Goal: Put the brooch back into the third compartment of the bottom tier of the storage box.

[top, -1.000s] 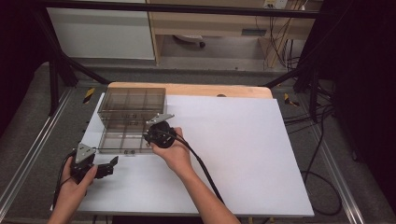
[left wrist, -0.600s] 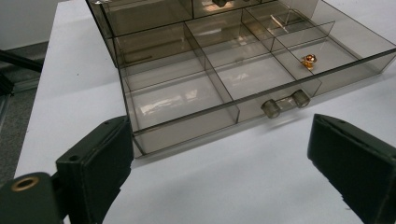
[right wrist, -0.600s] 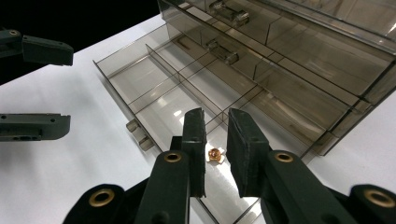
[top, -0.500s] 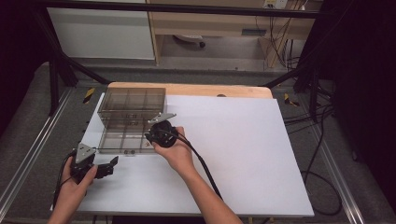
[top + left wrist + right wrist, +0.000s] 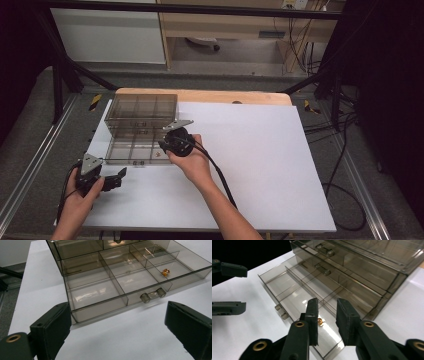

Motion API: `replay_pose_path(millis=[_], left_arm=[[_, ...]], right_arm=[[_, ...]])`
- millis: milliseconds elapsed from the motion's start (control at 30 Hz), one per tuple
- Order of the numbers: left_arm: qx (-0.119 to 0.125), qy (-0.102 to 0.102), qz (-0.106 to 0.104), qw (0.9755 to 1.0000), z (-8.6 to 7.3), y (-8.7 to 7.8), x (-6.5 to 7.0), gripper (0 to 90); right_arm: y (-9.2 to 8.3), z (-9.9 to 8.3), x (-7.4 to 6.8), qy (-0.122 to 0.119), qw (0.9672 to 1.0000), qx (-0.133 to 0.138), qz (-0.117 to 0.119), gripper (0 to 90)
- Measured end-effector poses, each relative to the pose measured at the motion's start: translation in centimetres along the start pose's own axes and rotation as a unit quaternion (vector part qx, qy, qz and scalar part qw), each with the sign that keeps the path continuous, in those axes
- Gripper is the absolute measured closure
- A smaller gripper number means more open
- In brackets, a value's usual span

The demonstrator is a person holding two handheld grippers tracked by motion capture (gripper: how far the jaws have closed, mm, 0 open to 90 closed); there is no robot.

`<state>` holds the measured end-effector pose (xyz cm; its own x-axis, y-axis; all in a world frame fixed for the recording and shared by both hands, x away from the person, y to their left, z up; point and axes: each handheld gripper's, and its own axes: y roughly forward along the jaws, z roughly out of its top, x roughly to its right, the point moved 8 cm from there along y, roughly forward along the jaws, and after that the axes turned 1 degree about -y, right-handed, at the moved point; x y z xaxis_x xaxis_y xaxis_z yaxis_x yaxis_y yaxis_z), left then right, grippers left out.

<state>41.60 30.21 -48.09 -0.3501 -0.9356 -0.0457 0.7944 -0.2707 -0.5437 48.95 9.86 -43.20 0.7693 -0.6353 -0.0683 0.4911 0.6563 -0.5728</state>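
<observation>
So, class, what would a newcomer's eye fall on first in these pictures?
A smoky clear drawer box stands at the white table's far left, its bottom drawer pulled out. A small gold item lies in one compartment, just beyond the right gripper's slightly parted jaws.

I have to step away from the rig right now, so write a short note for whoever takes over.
Right tongs: over the pulled-out drawer of the clear organizer, jaws just opening, nothing between them.
Left tongs: open, empty, low in front of the drawer.
Small gold piece: lying in the drawer's end compartment.
Done: drawer open, piece in the drawer.
Left, probably: draw the right tongs back and push the drawer shut by its handle.
</observation>
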Motion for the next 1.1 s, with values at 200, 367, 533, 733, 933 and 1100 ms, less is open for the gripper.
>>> replay_pose_path(millis=[200,367,533,733,933,1100], left_arm=[[0.000,0.001,0.001,1.0000,0.0,0.0,0.0,7.2],[-0.001,0.002,0.001,1.0000,0.0,0.0,0.0,7.2],[0.000,0.003,0.003,1.0000,0.0,0.0,0.0,7.2],[0.005,0.003,0.003,1.0000,0.2,-0.1,0.0,7.2],[0.009,0.002,0.002,1.0000,0.3,-0.2,0.0,7.2],[0.008,0.002,0.002,1.0000,0.3,-0.1,0.0,7.2]], right_arm=[[-0.6,-0.1,0.6,0.003,0.9999,-0.003,-0.012,60.2],[-1.2,0.0,1.0,0.001,0.9998,-0.002,-0.021,53.0],[-1.6,-0.1,1.4,-0.003,0.9995,-0.007,-0.031,46.3],[-2.2,-0.2,1.8,-0.018,0.9988,-0.013,-0.044,35.8],[-2.5,-0.7,2.2,-0.026,0.9978,-0.030,-0.053,23.2],[-2.9,-1.0,2.9,-0.015,0.9975,-0.034,-0.060,11.5]])
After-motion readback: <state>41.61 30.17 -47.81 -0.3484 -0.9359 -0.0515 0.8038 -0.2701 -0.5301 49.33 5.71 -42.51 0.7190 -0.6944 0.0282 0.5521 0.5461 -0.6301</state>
